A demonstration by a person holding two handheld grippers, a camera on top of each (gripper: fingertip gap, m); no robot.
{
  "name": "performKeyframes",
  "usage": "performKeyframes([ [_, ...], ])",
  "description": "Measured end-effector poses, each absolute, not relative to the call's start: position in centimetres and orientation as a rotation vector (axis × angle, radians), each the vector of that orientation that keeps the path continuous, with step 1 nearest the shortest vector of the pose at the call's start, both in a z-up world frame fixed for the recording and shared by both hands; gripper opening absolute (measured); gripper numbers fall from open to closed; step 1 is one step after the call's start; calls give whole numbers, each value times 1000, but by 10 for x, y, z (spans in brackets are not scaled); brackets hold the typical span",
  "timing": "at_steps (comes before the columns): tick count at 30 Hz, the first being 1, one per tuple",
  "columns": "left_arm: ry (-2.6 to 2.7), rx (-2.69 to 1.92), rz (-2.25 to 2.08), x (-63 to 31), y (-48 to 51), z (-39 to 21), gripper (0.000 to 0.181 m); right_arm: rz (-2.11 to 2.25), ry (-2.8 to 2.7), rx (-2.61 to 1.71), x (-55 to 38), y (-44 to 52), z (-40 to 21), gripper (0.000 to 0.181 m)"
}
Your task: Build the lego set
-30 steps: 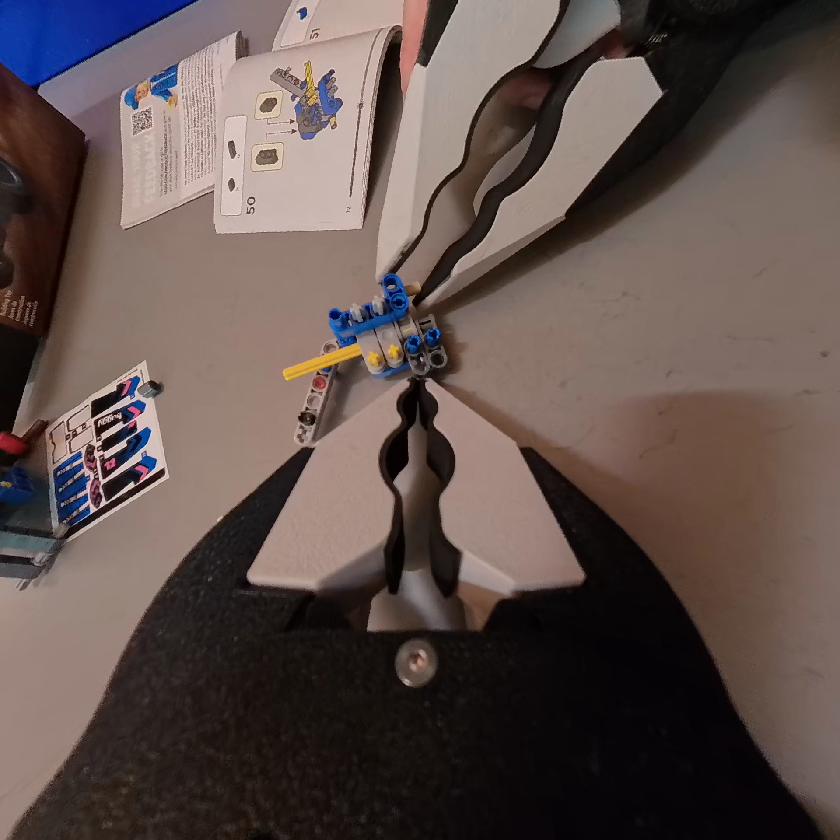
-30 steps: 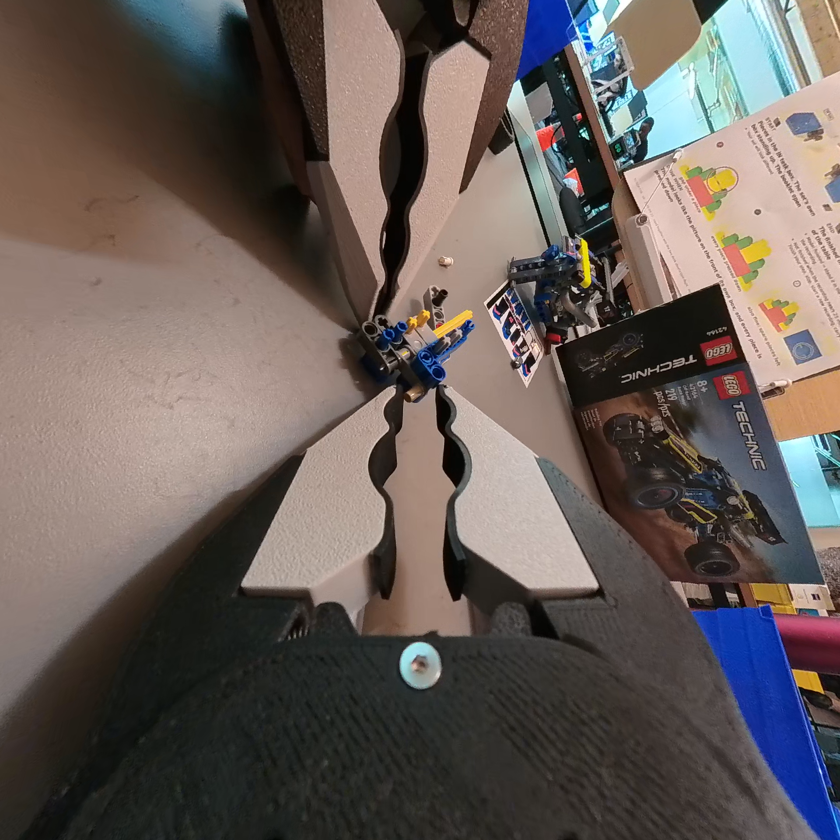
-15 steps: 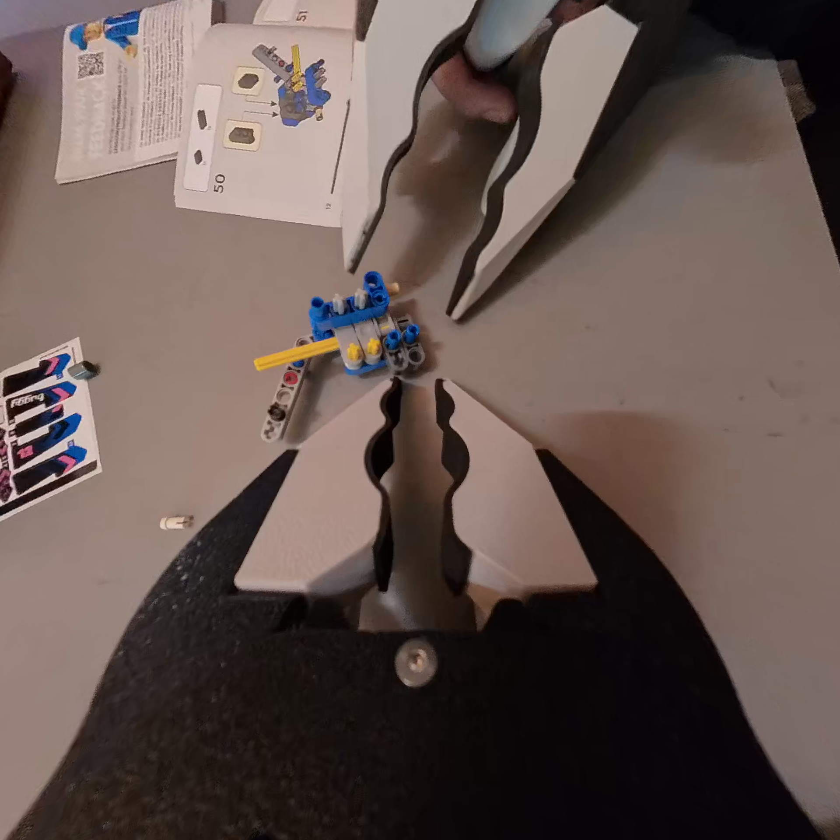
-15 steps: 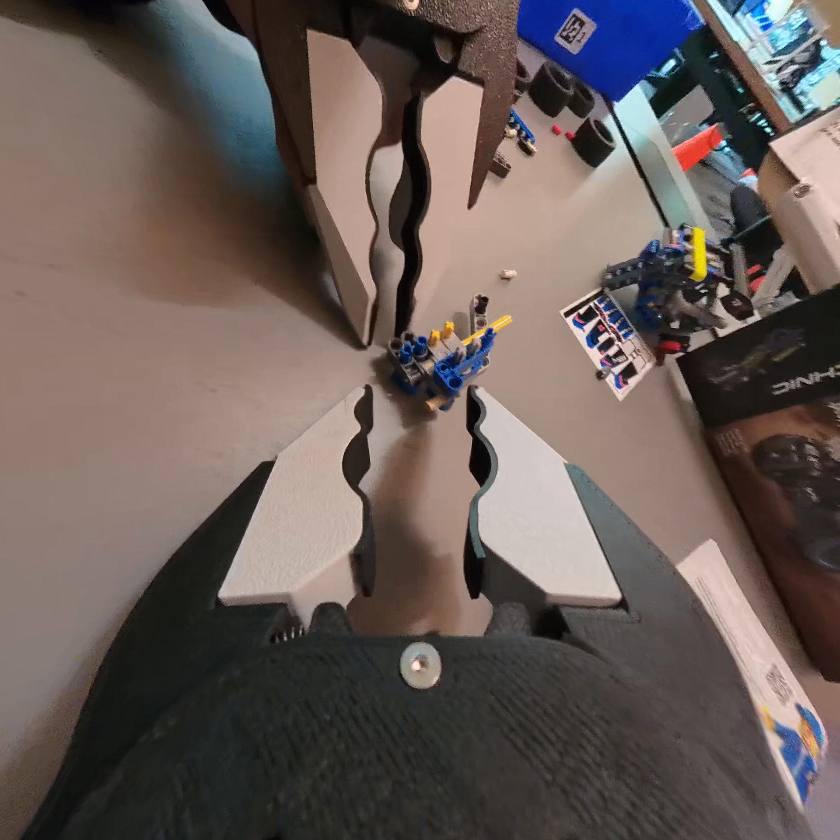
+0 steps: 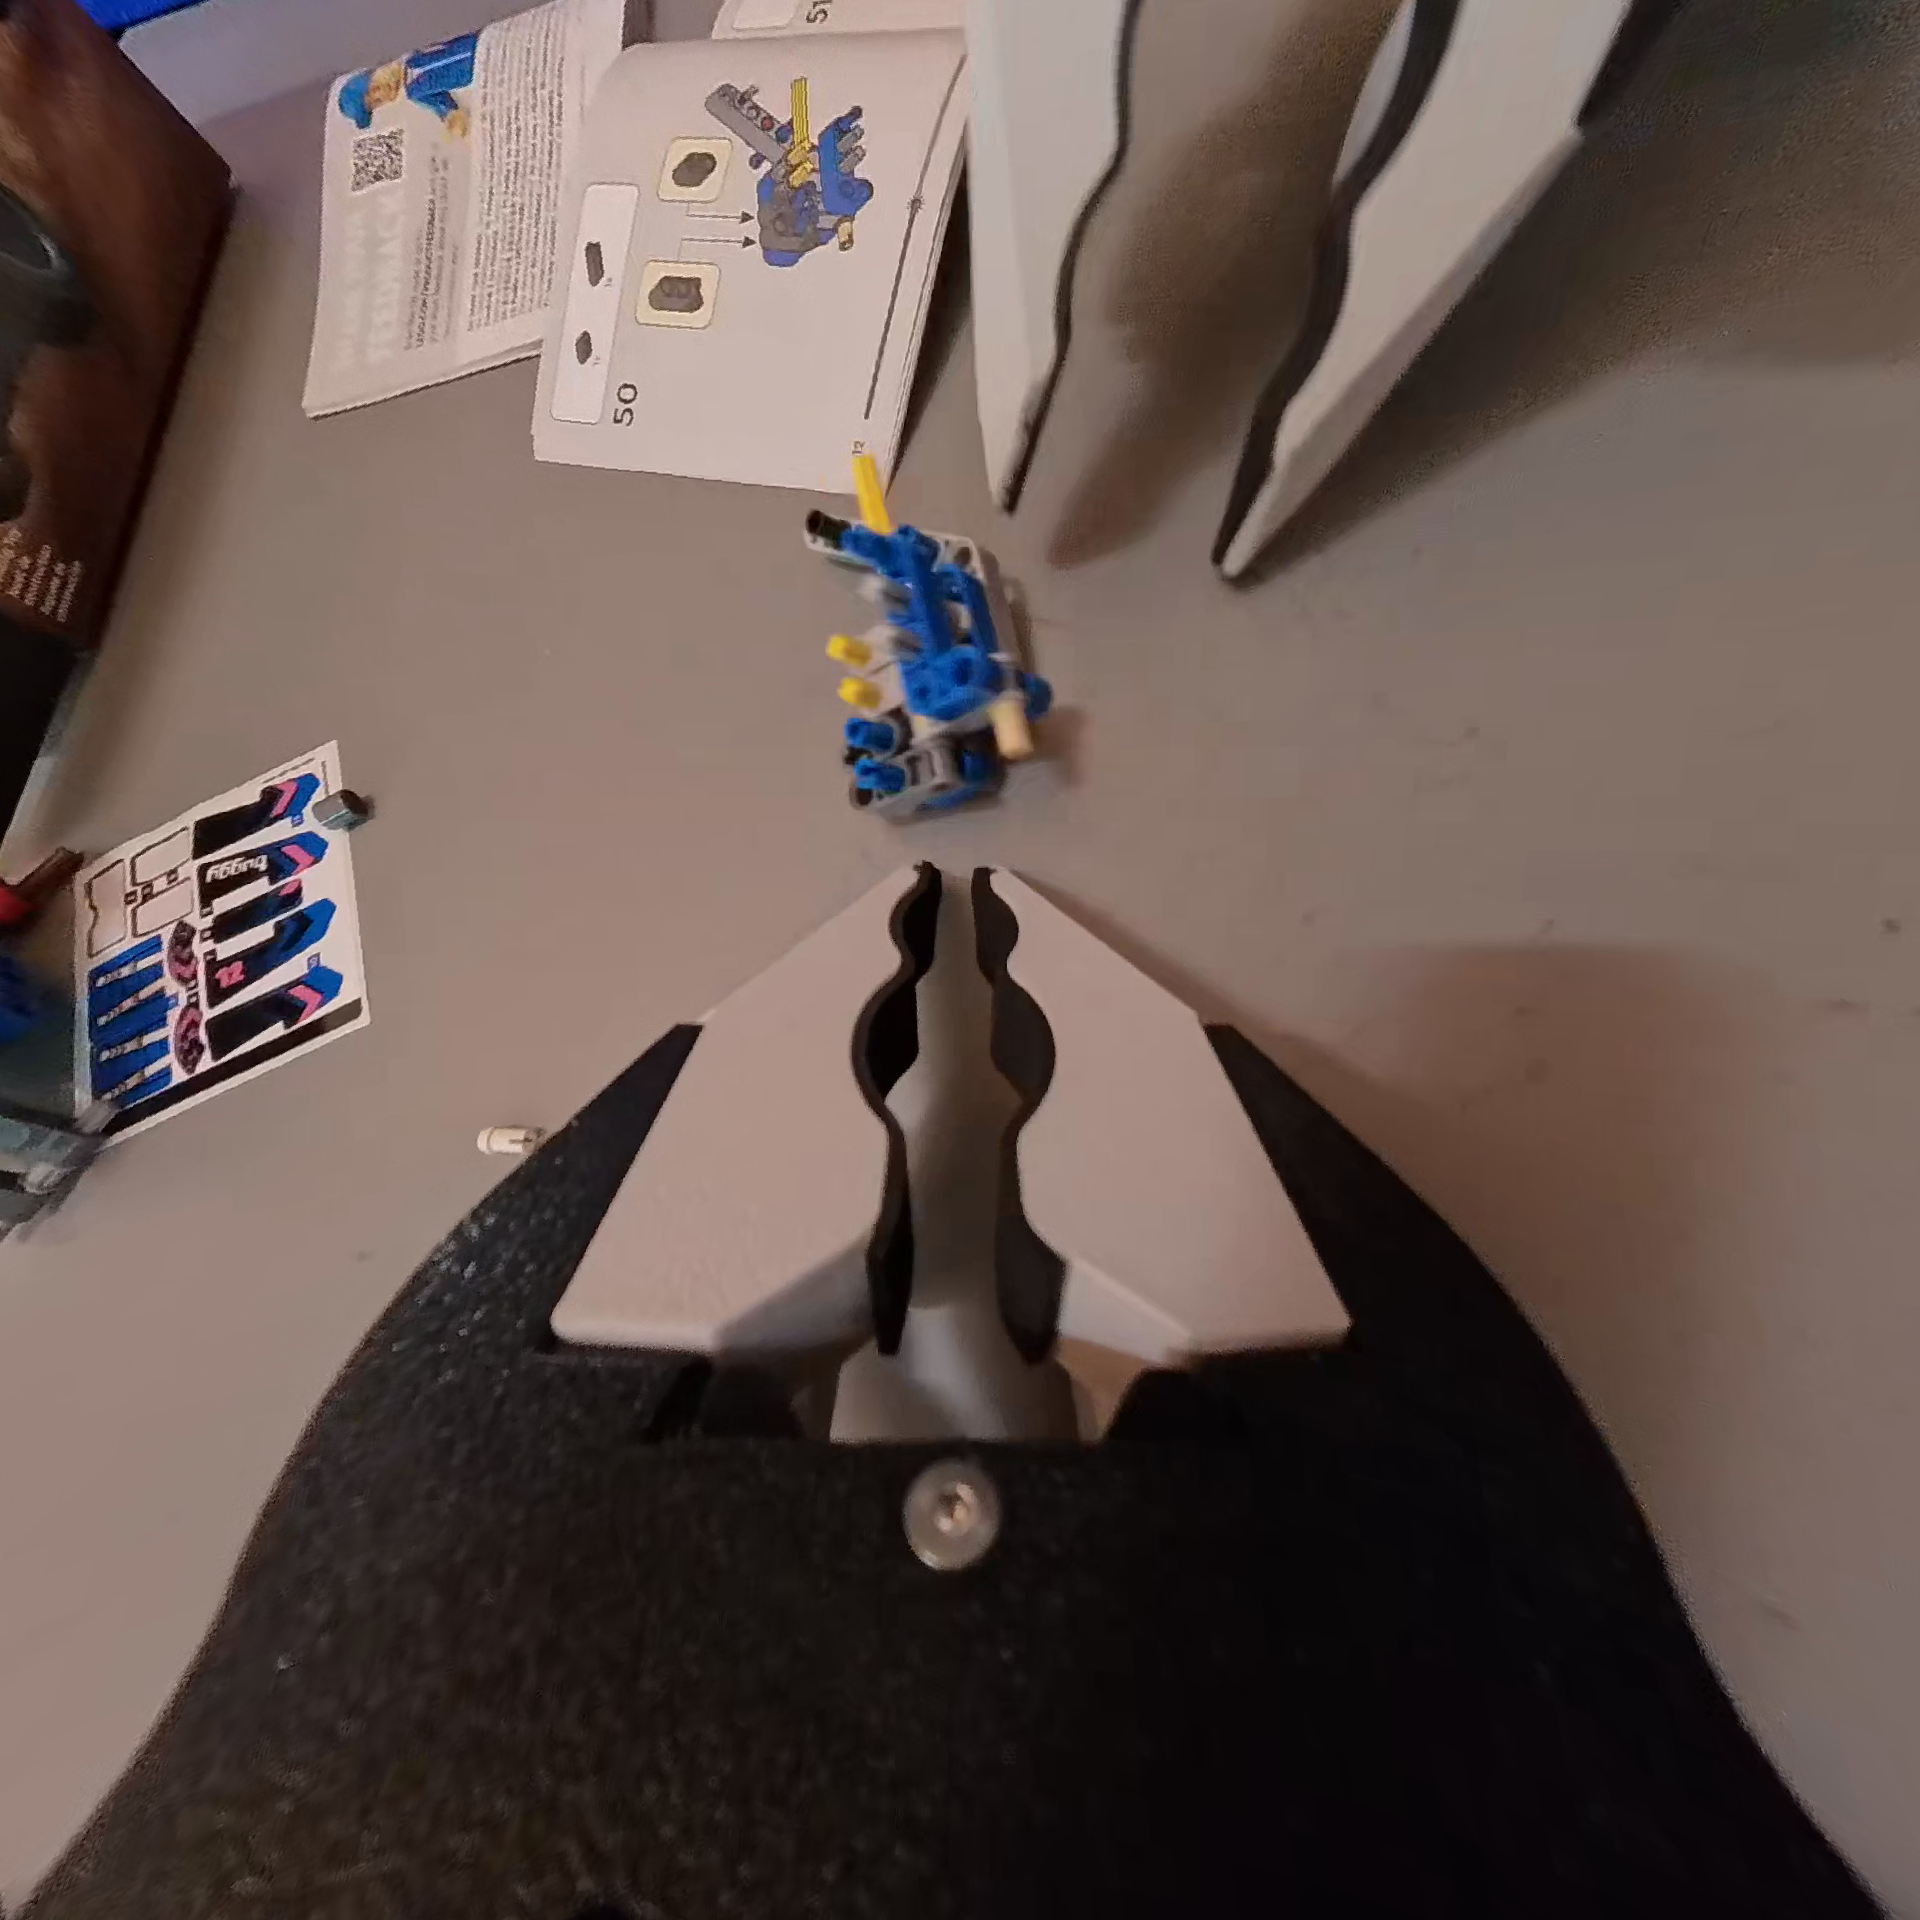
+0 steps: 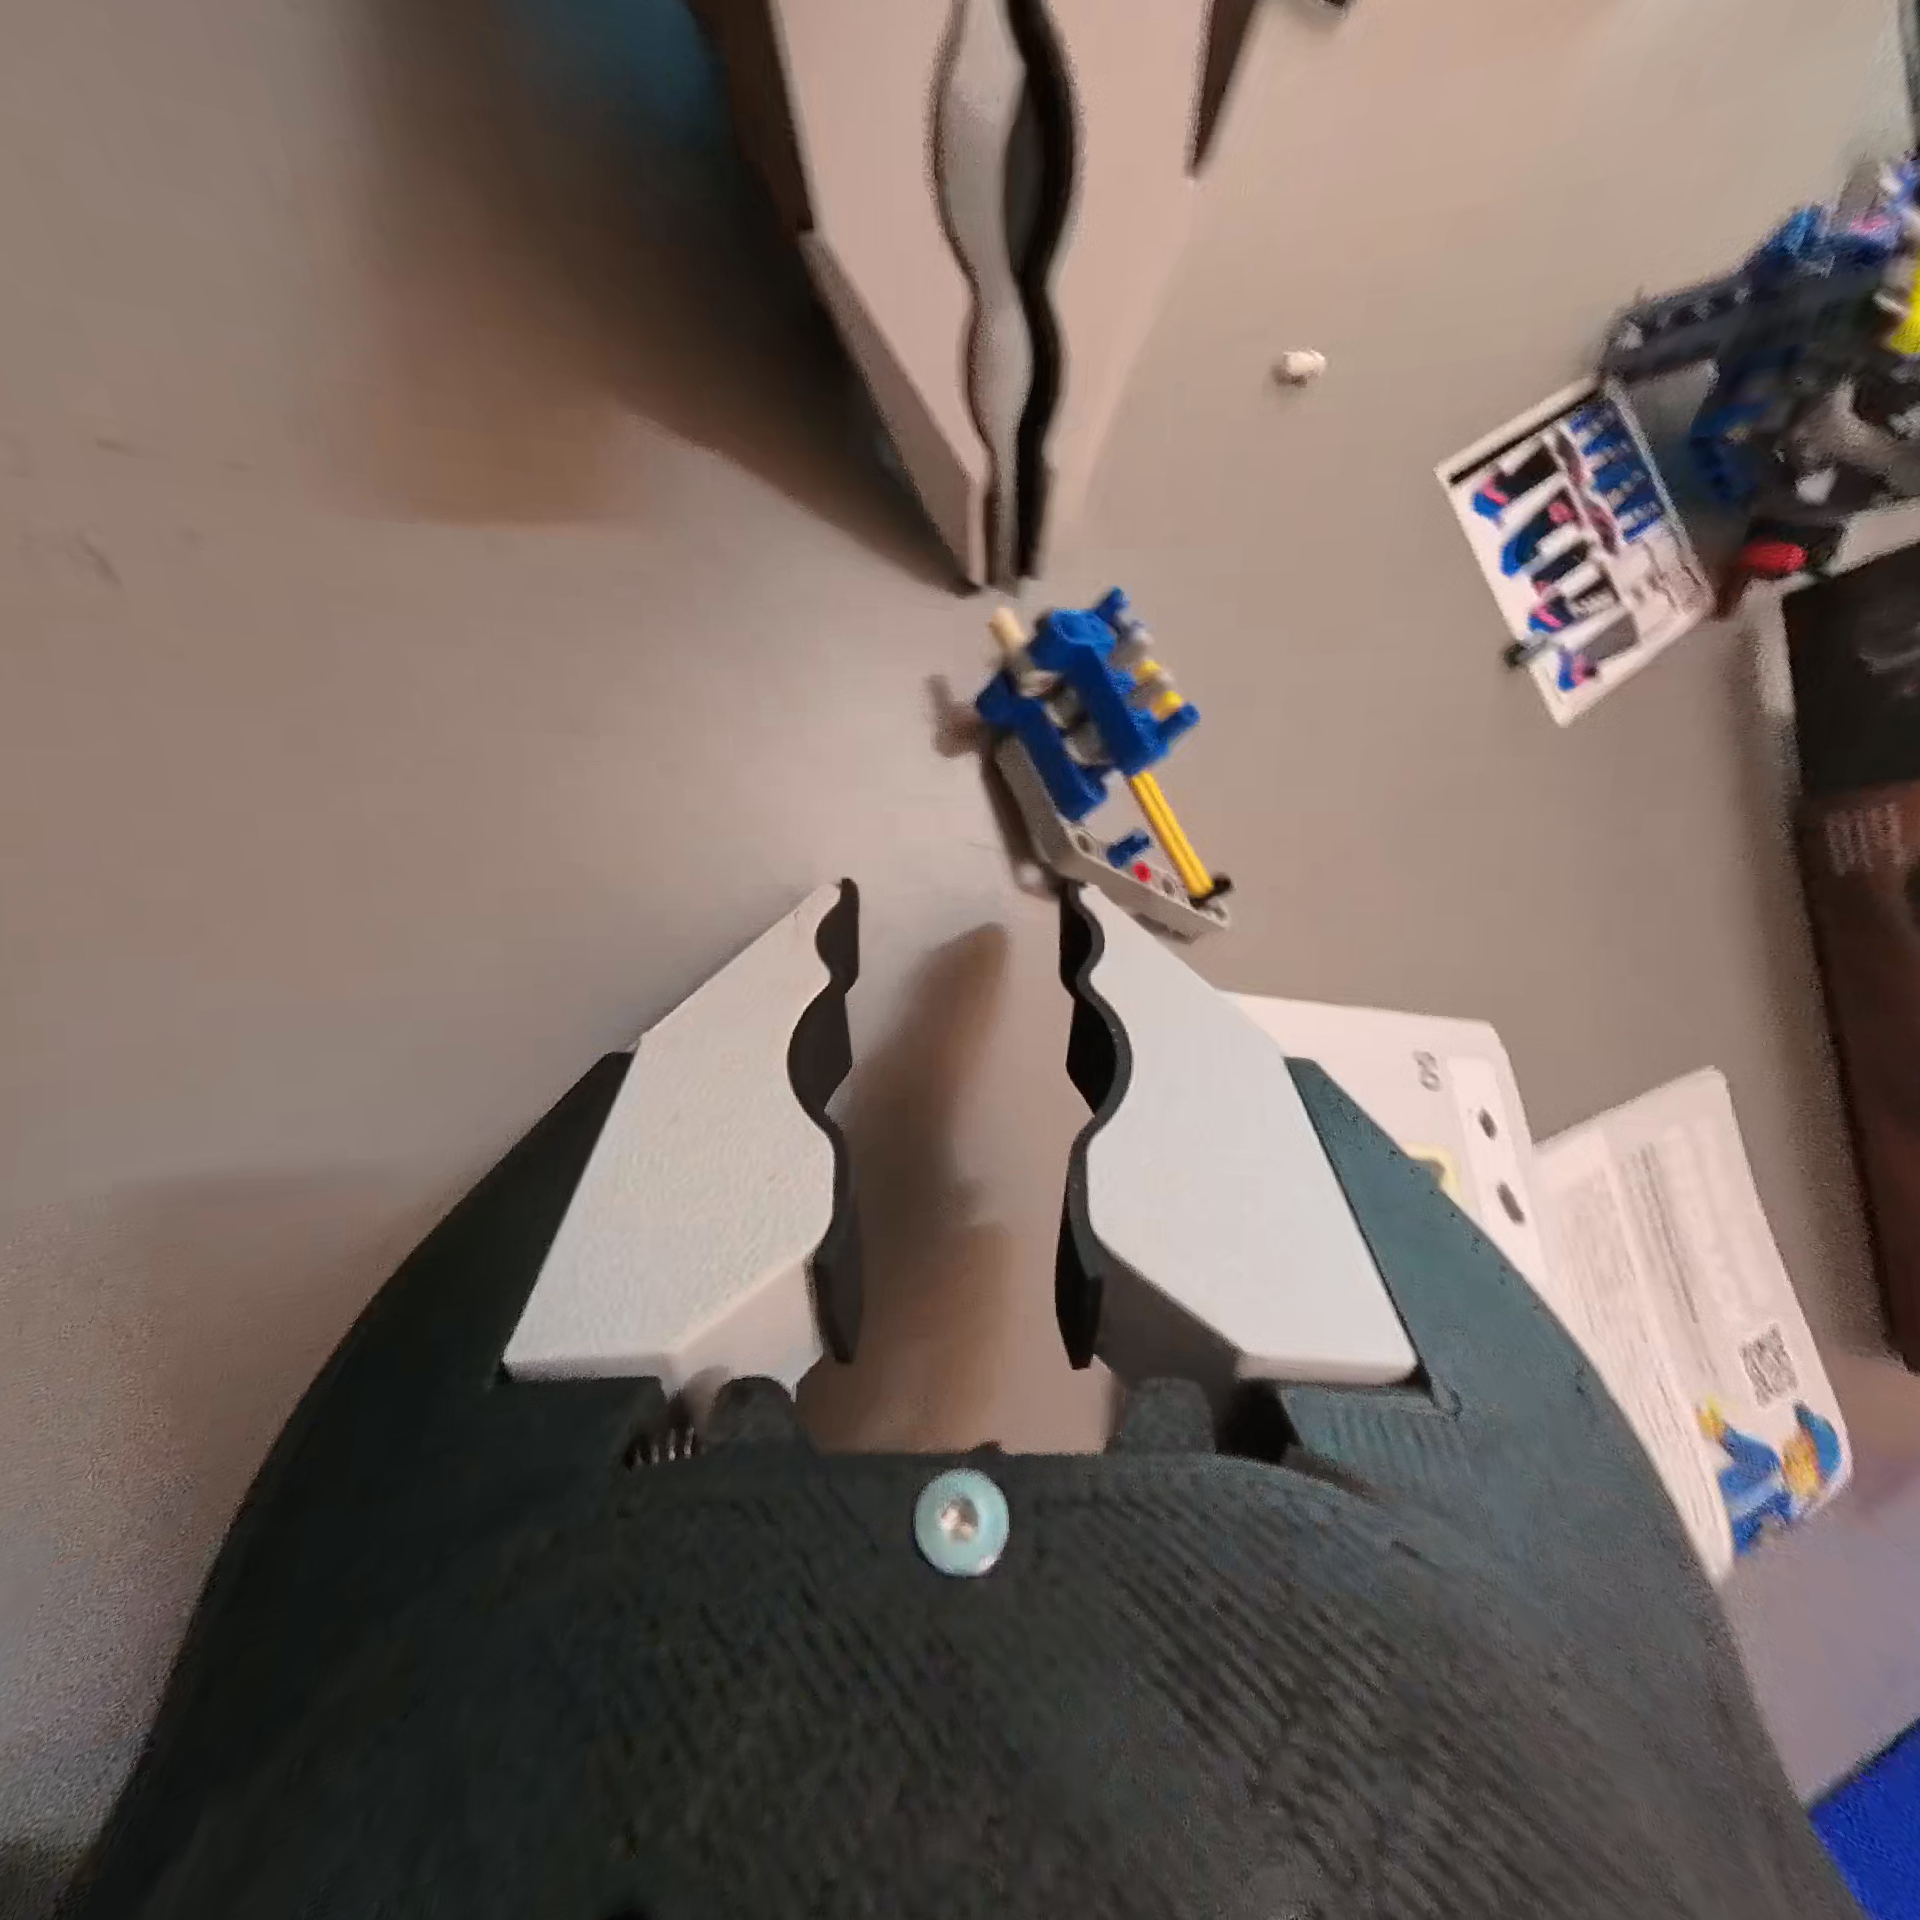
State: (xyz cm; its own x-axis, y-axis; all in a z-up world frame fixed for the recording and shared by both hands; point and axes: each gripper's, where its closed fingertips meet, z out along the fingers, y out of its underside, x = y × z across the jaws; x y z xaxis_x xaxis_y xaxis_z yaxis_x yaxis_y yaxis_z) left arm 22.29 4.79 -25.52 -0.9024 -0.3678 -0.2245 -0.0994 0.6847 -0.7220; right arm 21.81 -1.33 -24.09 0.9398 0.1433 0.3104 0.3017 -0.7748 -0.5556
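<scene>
Both claws held nothing. Left claw (image 5: 954, 871) was almost closed, with just a thin gap; right claw (image 6: 956, 896) was spread wide. Between their tips the lego (image 5: 930, 675) lay loose on the table (image 5: 1558, 831), just past the left claw and touching neither. Half a second before, it lay turned another way, its yellow stick pointing left; now the stick pointed at the booklet (image 5: 748, 270). Stickers (image 5: 218, 935) and a small white pin (image 5: 507, 1140) lay off to the left.
</scene>
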Motion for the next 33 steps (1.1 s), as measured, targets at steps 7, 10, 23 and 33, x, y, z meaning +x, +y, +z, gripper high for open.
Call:
performKeyframes([
  [7, 2545, -371, -1066, 223, 48, -255, 6, -468, -354, -2348, 242, 4, -215, 55],
  [10, 2541, -417, -1072, 226, 49, -254, 12, -328, -410, -2327, 240, 21, -226, 65],
  [23, 2415, -471, -1117, 233, 46, -241, 31, -899, -656, -2105, 238, 22, -233, 22],
  [33, 2014, -136, -1012, 240, 45, -185, 30, -1609, -851, -1763, 237, 26, -185, 20],
])
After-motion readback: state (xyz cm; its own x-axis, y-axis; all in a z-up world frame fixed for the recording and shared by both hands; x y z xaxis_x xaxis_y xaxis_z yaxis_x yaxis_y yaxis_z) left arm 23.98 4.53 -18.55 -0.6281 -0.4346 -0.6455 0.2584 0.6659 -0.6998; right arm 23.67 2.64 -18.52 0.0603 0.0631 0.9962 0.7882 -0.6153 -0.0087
